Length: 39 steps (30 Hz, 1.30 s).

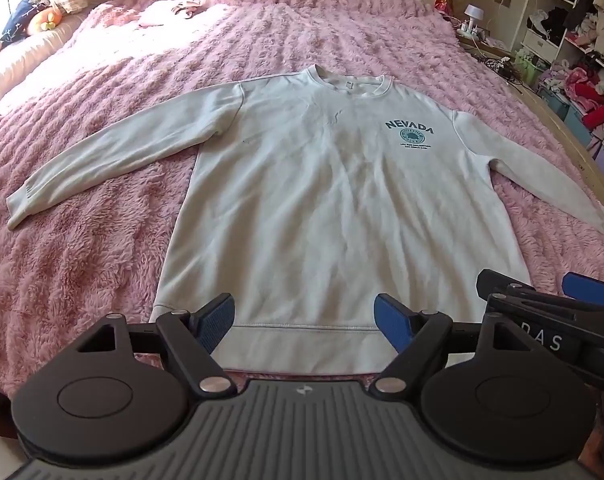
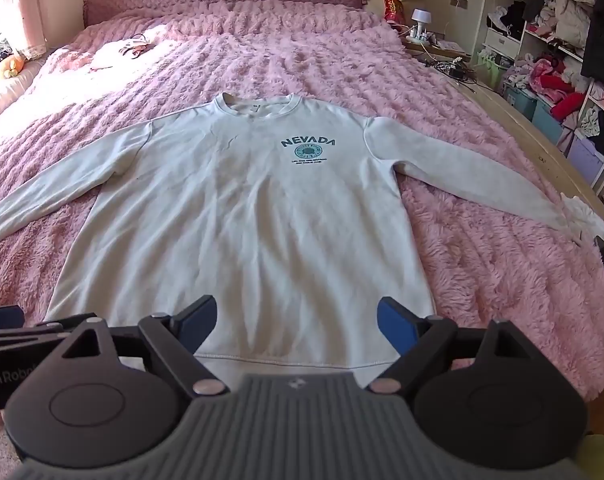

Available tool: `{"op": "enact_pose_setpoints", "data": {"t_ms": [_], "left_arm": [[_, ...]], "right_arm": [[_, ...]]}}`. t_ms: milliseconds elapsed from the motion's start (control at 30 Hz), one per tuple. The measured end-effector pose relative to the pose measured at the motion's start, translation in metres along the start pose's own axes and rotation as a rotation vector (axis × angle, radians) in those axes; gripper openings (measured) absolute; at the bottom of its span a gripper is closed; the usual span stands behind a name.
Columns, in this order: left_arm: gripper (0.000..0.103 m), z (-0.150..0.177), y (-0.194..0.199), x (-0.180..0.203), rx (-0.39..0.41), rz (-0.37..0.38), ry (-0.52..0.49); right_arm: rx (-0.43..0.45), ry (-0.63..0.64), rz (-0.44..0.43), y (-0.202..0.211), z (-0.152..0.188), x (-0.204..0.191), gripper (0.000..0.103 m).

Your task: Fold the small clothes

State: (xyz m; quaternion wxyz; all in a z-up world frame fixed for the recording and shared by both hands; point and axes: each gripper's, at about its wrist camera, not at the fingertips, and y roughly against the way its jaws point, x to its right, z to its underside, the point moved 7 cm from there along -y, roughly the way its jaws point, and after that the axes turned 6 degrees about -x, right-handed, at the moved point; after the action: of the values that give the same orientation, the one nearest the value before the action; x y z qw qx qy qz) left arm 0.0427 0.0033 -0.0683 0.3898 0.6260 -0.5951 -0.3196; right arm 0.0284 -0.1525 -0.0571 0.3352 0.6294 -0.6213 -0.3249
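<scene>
Held left gripper [image 1: 305,322] and right gripper [image 2: 297,322] wide apart, gripping nothing. Hovered above hem of white Nevada sweatshirt [image 1: 334,208] spread flat ahead on pink fluffy bedspread [image 1: 81,248].

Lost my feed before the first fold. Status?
Left gripper and right gripper open, empty, at hem. Sweatshirt flat, face up, sleeves spread. Nothing on it.

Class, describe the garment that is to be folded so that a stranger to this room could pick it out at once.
Find the pink fluffy blanket covering the bed. Spread flat on it, sleeves out, lies a white sweatshirt, its hem nearest both open grippers. Its teal NEVADA print sets it apart from the small items near the headboard.
</scene>
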Motion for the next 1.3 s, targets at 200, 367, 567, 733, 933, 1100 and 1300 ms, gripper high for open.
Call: {"op": "enact_pose_setpoints", "data": {"t_ms": [200,367,567,733,933,1100,1300], "left_arm": [[0.093,-0.0013,0.0001,-0.0014,-0.004,-0.001,0.004],[0.093,-0.0004,-0.0009,-0.0030,-0.009,-0.003,0.006],[0.093,0.0014,-0.0025,-0.0046,-0.022,-0.004,0.011],[0.093,0.0013,-0.0028,-0.0036,-0.024,-0.004,0.013],[0.093,0.0012,-0.0030,-0.0025,-0.030,-0.008,0.016],[0.093,0.0024,-0.0042,-0.0032,-0.043,-0.005,0.025],[0.093,0.0022,-0.0038,-0.0040,-0.048,0.001,0.029]], "right_arm": [[-0.001,0.000,-0.001,0.0003,-0.0011,0.0000,0.083],[-0.003,0.001,0.000,0.0013,-0.0037,-0.0010,0.083],[-0.007,0.003,0.000,0.0019,-0.0038,-0.0008,0.083],[-0.009,0.003,0.002,0.0012,-0.0026,-0.0017,0.083],[-0.016,-0.004,0.005,0.0016,-0.0020,-0.0018,0.083],[-0.017,-0.001,0.004,0.0017,-0.0019,-0.0026,0.083],[-0.018,-0.001,0.003,0.0018,-0.0017,-0.0032,0.083]]}}
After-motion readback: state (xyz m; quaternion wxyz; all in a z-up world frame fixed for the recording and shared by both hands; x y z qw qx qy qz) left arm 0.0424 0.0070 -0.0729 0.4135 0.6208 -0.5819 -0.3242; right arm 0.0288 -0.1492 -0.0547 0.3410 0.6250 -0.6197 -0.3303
